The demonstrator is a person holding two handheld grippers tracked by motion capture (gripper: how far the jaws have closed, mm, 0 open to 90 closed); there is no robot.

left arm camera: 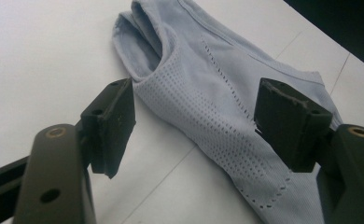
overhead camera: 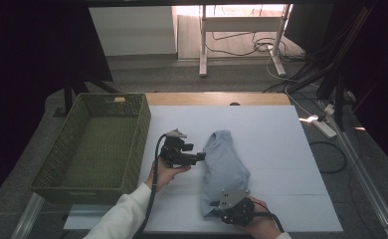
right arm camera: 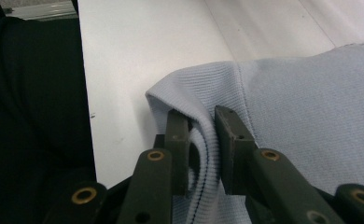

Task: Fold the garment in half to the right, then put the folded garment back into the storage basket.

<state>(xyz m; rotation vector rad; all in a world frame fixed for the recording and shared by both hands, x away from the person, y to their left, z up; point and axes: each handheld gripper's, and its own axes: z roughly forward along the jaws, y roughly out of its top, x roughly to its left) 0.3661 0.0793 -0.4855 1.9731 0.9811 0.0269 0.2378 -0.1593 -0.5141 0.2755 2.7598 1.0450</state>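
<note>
A light blue knit garment [overhead camera: 224, 167] lies folded lengthwise on the white table cover [overhead camera: 271, 144]. My right gripper [overhead camera: 218, 205] is at its near end, shut on a ribbed fold of the garment [right arm camera: 203, 154]. My left gripper [overhead camera: 200, 157] is held level at the garment's left edge and points right. In the left gripper view its jaws stand wide apart over the perforated cloth [left arm camera: 203, 112], and the pads [left arm camera: 119, 116] do not press on it.
A green woven basket [overhead camera: 137, 144] stands at the left of the table with nothing in it. Beyond the table's far wooden edge [overhead camera: 217, 98] are a white stand's legs and cables on the floor. A power strip [overhead camera: 326, 127] lies at the right.
</note>
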